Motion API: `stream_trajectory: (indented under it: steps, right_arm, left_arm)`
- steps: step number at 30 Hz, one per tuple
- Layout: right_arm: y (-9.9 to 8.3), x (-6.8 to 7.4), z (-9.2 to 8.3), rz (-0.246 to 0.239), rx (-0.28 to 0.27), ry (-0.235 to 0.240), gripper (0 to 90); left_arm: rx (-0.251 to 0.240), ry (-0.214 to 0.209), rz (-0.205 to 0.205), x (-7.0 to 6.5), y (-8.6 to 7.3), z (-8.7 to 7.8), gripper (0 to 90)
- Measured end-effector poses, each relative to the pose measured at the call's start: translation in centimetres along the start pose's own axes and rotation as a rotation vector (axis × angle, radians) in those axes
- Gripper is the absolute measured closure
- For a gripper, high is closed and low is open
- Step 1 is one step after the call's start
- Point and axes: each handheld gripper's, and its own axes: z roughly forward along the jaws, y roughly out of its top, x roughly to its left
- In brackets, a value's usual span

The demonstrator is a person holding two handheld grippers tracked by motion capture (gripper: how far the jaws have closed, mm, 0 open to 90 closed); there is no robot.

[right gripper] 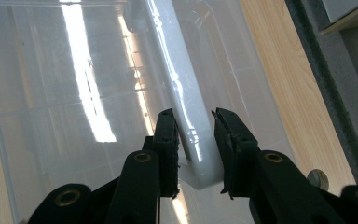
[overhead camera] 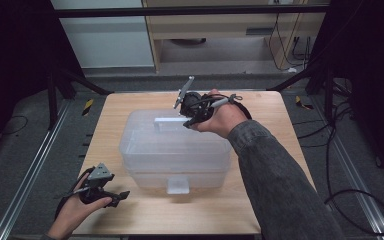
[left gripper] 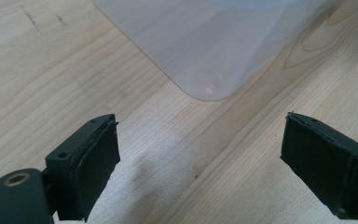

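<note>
Clearly, in the high view a translucent plastic storage box (overhead camera: 175,150) with its lid on is standing in the middle of the wooden tabletop (overhead camera: 260,200). A white latch (overhead camera: 178,185) is hanging on its near side, and a second white latch (overhead camera: 170,122) is lying at the far edge of the lid. The right tongs (overhead camera: 186,123) are reaching to this far latch, and the person's grey sleeve (overhead camera: 280,180) is coming across the right part of the tabletop. The left tongs (overhead camera: 122,195) are resting low at the near left corner of the tabletop, well apart from the box, with the left hand (overhead camera: 77,207) around them.

Next, in the left gripper view, the left tongs (left gripper: 200,158) are standing wide apart and released, with nothing between the pads, just bare wood. A rounded corner of the box (left gripper: 209,56) is lying ahead of them, not touching.

Finally, in the right gripper view, the right tongs (right gripper: 193,149) are standing on both sides of the far white latch (right gripper: 186,116), nearly clenched around it. The left pad is sitting against the latch; on the right side a thin gap seems to be remaining, so I cannot tell whether the grip is firm. The clear lid (right gripper: 74,93) is shining under them.
</note>
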Motion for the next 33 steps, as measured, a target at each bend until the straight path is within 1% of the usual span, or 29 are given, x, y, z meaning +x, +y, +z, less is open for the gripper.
stream_trajectory:
  steps: [1,3,4,6,7,8,9,12,14,16,19,20,21,22,23,24,26,28,29,30,31,33]
  right_arm:
    - [0.1,-0.1,0.0,0.008,0.000,0.000,70.8]
    - [0.2,-0.4,-0.1,0.008,0.002,0.004,70.7]
    - [0.2,-0.6,-0.1,0.012,-0.001,0.007,70.6]
    - [0.3,-1.0,-0.1,0.012,-0.003,0.014,70.6]
    - [0.4,-1.2,-0.2,0.007,-0.001,0.019,70.6]
    - [0.5,-1.3,-0.2,0.011,0.005,0.019,70.5]
    - [0.6,-1.6,-0.3,0.003,0.004,0.016,70.5]
    - [0.8,-1.9,-0.3,0.006,0.011,0.018,70.4]
    - [1.0,-2.3,-0.4,0.005,0.016,0.022,70.3]
    - [1.1,-2.4,-0.4,0.011,0.016,0.021,70.3]
    - [1.3,-2.8,-0.4,0.017,0.018,0.014,70.1]
    - [1.3,-3.0,-0.4,0.008,0.020,0.016,70.1]
    - [1.4,-3.0,-0.4,0.017,0.022,0.017,70.1]
    - [1.4,-3.2,-0.4,0.008,0.023,0.020,70.2]
    - [1.5,-3.3,-0.4,0.014,0.023,0.018,70.1]
    - [1.6,-3.4,-0.5,0.017,0.034,0.017,70.1]
    - [1.8,-3.7,-0.4,0.013,0.030,0.017,70.0]
    - [1.9,-3.8,-0.4,0.022,0.036,0.016,69.9]
    - [1.9,-4.0,-0.4,0.011,0.032,0.015,69.8]
    - [1.9,-4.1,-0.4,0.021,0.029,0.016,69.8]
    - [1.9,-4.2,-0.4,0.021,0.027,0.017,69.8]
    - [1.8,-4.3,-0.4,0.026,0.026,0.024,69.7]
  left_arm:
    - [-0.003,0.002,-0.002,0.0,0.0,-0.3,10.4]
    - [-0.001,0.002,0.000,0.0,0.1,-0.7,11.2]
    - [0.005,0.001,0.002,0.1,0.1,-0.9,11.8]
    - [0.025,0.013,0.009,0.1,0.3,-1.4,13.3]
    - [0.028,0.015,0.008,0.2,0.5,-1.7,13.7]
    - [0.027,0.021,0.007,0.3,0.7,-2.1,14.2]
    - [0.023,0.025,0.005,0.4,0.8,-2.4,14.6]
    - [-0.011,0.037,0.002,0.5,1.4,-3.5,16.9]
    - [-0.020,0.042,0.025,0.5,1.9,-4.1,19.2]
    - [-0.026,0.045,0.024,0.5,2.0,-4.2,20.4]
    - [-0.034,0.033,0.027,0.5,2.5,-4.4,23.1]
    - [-0.045,0.035,0.028,0.4,2.7,-4.5,24.5]
    - [-0.055,0.037,0.028,0.4,3.0,-4.5,26.0]
    - [-0.054,0.030,0.030,0.4,3.2,-4.5,27.3]
    - [-0.045,0.021,0.030,0.5,3.5,-4.6,27.3]
    - [-0.035,0.017,0.032,0.5,3.8,-4.6,27.4]
    - [-0.020,0.024,0.042,0.7,4.6,-4.7,27.7]
    - [-0.033,0.040,0.043,0.8,5.4,-4.9,28.6]
    - [-0.045,0.046,0.040,0.9,5.7,-5.0,29.6]
    - [-0.059,0.050,0.034,1.1,6.0,-5.1,30.6]
    - [-0.070,0.049,0.029,1.2,6.3,-5.1,31.9]
    - [-0.075,0.050,0.026,1.3,6.6,-5.1,35.3]
